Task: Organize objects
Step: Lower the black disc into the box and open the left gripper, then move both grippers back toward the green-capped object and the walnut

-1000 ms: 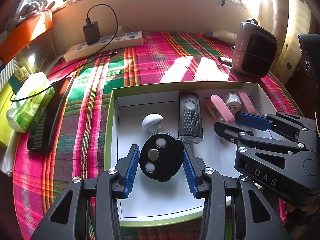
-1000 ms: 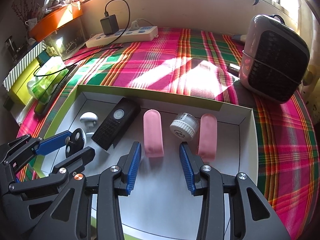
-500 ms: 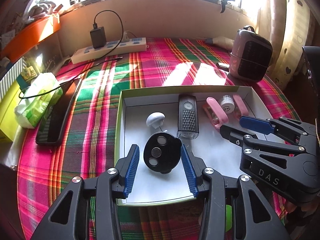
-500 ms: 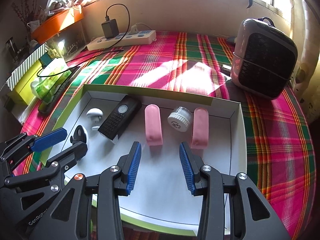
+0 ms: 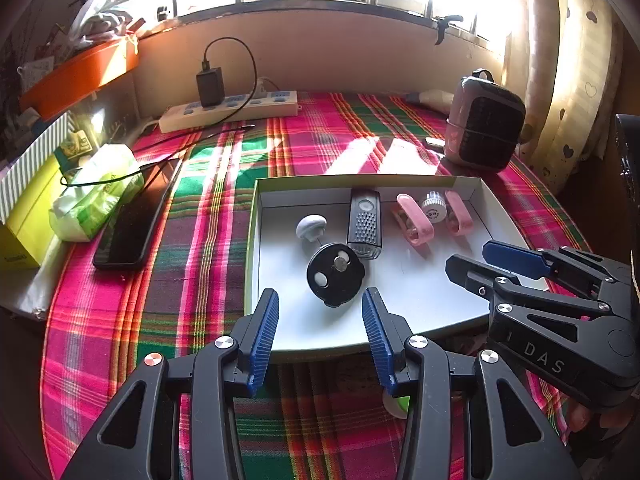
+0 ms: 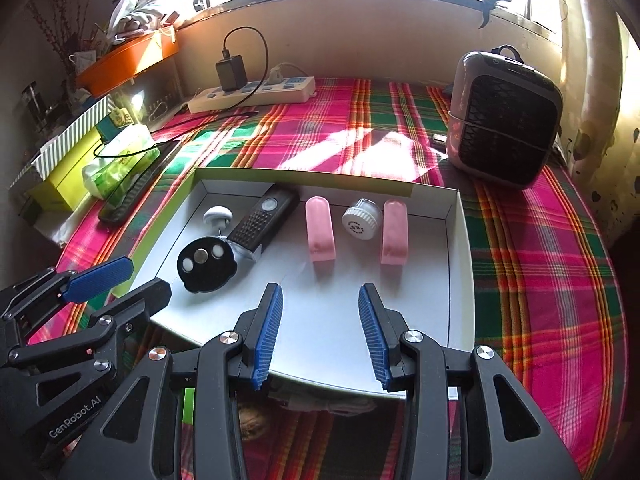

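Observation:
A white box lid (image 5: 424, 312) (image 6: 460, 264) lies on the plaid cloth and holds a black round disc (image 5: 335, 274) (image 6: 206, 264), a white knob (image 5: 311, 227) (image 6: 217, 215), a black remote-like bar (image 5: 363, 222) (image 6: 262, 220), two pink clips (image 5: 414, 220) (image 6: 319, 222) and a white cap (image 5: 433, 208) (image 6: 361, 218). My left gripper (image 5: 320, 320) is open and empty, just short of the disc, over the box's near edge. My right gripper (image 6: 320, 316) is open and empty over the box's near part; it shows in the left wrist view (image 5: 488, 258).
A pink heater (image 5: 484, 120) (image 6: 504, 120) stands at the back right. A power strip with charger (image 5: 228, 108) (image 6: 252, 90) lies at the back. A phone (image 5: 136, 216) and a tissue pack (image 5: 96, 196) lie left of the box.
My left gripper has let go of the black disc and pulled back and up; the disc now lies in the box. My right gripper has also drawn back.

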A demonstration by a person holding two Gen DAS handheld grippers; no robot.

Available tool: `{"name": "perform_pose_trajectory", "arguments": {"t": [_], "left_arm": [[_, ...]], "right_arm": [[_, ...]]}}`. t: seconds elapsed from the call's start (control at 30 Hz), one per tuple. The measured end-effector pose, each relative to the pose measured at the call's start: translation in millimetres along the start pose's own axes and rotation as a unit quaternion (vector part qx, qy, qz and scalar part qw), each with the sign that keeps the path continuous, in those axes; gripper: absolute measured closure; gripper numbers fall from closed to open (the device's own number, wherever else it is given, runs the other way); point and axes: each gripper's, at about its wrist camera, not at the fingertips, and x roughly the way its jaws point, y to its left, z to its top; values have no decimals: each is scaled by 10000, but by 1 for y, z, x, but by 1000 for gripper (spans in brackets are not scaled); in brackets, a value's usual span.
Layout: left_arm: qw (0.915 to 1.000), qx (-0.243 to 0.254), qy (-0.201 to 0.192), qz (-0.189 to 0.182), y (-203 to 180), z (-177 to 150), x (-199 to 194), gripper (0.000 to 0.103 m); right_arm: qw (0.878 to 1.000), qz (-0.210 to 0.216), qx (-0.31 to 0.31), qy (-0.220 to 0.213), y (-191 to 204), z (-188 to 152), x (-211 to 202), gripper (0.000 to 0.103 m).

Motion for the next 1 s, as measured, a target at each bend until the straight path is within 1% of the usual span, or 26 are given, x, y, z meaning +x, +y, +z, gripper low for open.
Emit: {"name": "perform_pose_trajectory", "arguments": {"t": [0.3, 0.37, 0.5, 0.63, 0.73, 0.8, 1.0], "left_arm": [[9999, -116, -39, -93, 4, -16, -14, 61], [9998, -175, -102, -69, 7, -22, -19, 61], [9995, -265, -77, -126, 13, -31, -23, 61], [9988, -433, -126, -170, 24, -41, -30, 61], [9988, -446, -89, -204, 30, -49, -31, 61], [9984, -506, -58, -245, 34, -53, -31, 61], [9977, -584, 75, -349, 38, -63, -23, 61]], "right_arm": [[9997, -24, 44, -234, 1, -18, -21, 62], [9996, -28, 46, -274, 1, -22, -24, 62], [9991, -217, -23, -361, 0, -33, -30, 62], [9989, -218, 19, -407, -4, -43, -35, 62], [9984, -253, 29, -497, -5, -51, -42, 62], [9980, -236, 40, -578, -5, -58, -46, 62], [9986, -49, -86, -527, 3, -71, -47, 61]]}}
